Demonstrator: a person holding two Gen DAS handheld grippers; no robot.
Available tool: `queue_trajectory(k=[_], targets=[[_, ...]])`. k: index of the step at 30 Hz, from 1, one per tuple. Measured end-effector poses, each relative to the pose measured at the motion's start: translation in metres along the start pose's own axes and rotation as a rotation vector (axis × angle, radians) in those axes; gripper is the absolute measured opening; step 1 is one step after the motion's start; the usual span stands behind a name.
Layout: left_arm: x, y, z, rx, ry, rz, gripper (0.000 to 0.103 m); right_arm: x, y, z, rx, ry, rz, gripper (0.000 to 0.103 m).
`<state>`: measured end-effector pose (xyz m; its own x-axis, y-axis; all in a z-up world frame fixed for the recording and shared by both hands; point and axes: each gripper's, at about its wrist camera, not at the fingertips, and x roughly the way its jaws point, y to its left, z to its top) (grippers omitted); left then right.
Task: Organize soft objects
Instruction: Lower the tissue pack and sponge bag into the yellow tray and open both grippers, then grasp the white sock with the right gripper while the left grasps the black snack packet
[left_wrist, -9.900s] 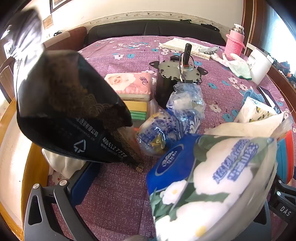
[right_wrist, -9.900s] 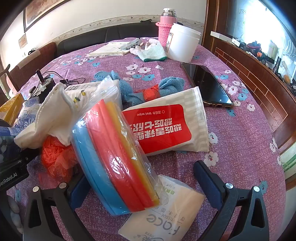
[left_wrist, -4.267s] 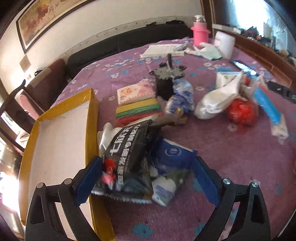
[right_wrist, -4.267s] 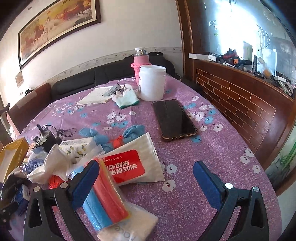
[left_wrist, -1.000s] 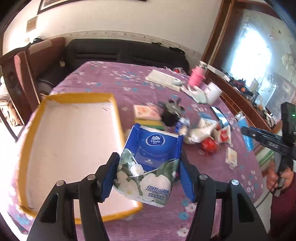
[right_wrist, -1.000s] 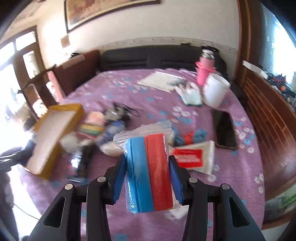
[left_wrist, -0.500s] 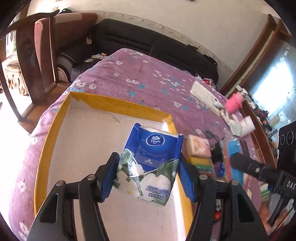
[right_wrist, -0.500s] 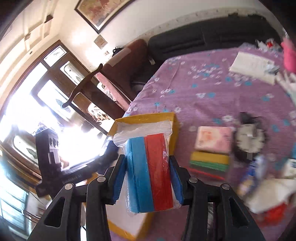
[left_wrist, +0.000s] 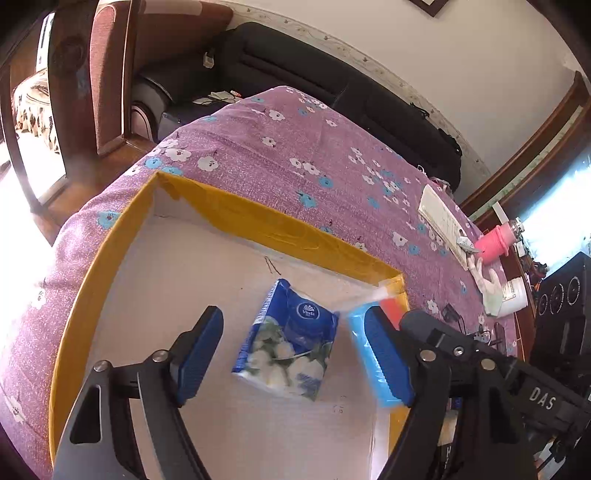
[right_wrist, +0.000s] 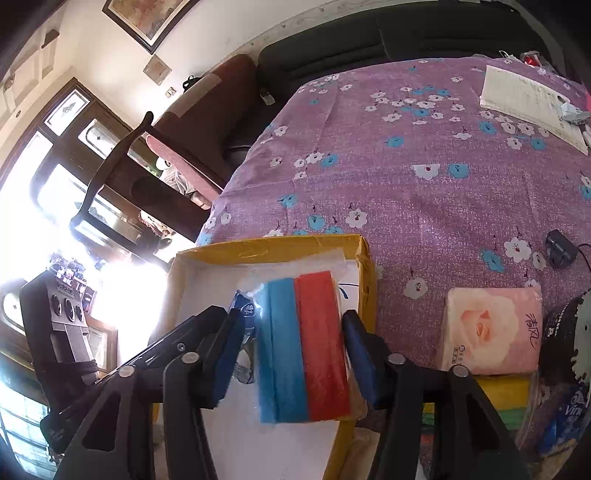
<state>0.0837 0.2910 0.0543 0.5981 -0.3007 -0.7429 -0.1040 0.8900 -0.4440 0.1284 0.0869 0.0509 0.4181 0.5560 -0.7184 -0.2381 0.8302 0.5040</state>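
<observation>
The yellow-rimmed box (left_wrist: 258, 221) with a white floor lies at the table's edge. A blue Vinda tissue pack (left_wrist: 288, 343) rests on that floor, between the fingers of my left gripper (left_wrist: 293, 356). Its jaws are opening and neither pad touches the pack. A bagged pack of blue and red sponges (right_wrist: 303, 347) hangs over the box's (right_wrist: 258, 247) right side, inside my right gripper (right_wrist: 293, 358). Those jaws are also opening; a gap shows at the left pad, and the right pad is close to the bag. A corner of the tissue pack (right_wrist: 245, 310) peeks out to the left.
A pink tissue pack (right_wrist: 491, 328) sits on stacked yellow and green sponges (right_wrist: 498, 398), right of the box. A black motor (right_wrist: 569, 332) stands beside it. A notebook (right_wrist: 528, 99), a pink bottle (left_wrist: 495, 243) and a white tub (left_wrist: 513, 295) lie farther off. A chair (right_wrist: 166, 155) stands past the table edge.
Both grippers have come down over the box and their jaws have widened. The tissue pack has left the left pads and lies in the box. The sponge pack sits loose between the right pads.
</observation>
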Motion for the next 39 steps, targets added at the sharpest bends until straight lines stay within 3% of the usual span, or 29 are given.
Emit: queue_trajectory(k=[2, 7, 11, 16, 19, 22, 26, 28, 31, 34, 39], targets=[[-0.005, 0.000, -0.002, -0.009, -0.002, -0.019, 0.078, -0.005, 0.003, 0.002, -0.015, -0.030, -0.022, 0.083], [-0.026, -0.013, -0.023, 0.029, -0.036, 0.012, 0.083, -0.037, -0.001, -0.004, -0.051, -0.093, -0.052, 0.083], [-0.032, -0.030, -0.050, 0.176, -0.056, 0.158, 0.084, -0.072, -0.011, -0.026, -0.084, -0.125, -0.080, 0.084], [-0.015, -0.021, -0.071, 0.288, 0.010, 0.340, 0.084, -0.111, -0.030, -0.058, -0.113, -0.165, -0.141, 0.084], [-0.016, -0.007, -0.072, 0.267, 0.041, 0.346, 0.084, -0.132, -0.041, -0.074, -0.125, -0.191, -0.175, 0.086], [-0.026, -0.005, -0.069, 0.282, 0.011, 0.373, 0.084, -0.144, -0.051, -0.085, -0.137, -0.189, -0.195, 0.090], [-0.039, -0.005, -0.064, 0.240, -0.019, 0.328, 0.084, -0.127, -0.050, -0.098, -0.194, -0.112, -0.209, 0.090], [-0.056, -0.011, -0.066, 0.229, -0.073, 0.307, 0.084, -0.107, -0.039, -0.107, -0.272, -0.065, -0.215, 0.090], [-0.087, -0.024, -0.073, 0.240, -0.156, 0.274, 0.084, -0.079, -0.017, -0.118, -0.433, -0.008, -0.262, 0.082], [-0.111, -0.035, -0.082, 0.249, -0.203, 0.241, 0.086, -0.051, -0.003, -0.126, -0.573, 0.033, -0.317, 0.066], [-0.123, -0.056, -0.095, 0.292, -0.220, 0.235, 0.086, -0.023, -0.005, -0.123, -0.576, 0.075, -0.322, 0.030]])
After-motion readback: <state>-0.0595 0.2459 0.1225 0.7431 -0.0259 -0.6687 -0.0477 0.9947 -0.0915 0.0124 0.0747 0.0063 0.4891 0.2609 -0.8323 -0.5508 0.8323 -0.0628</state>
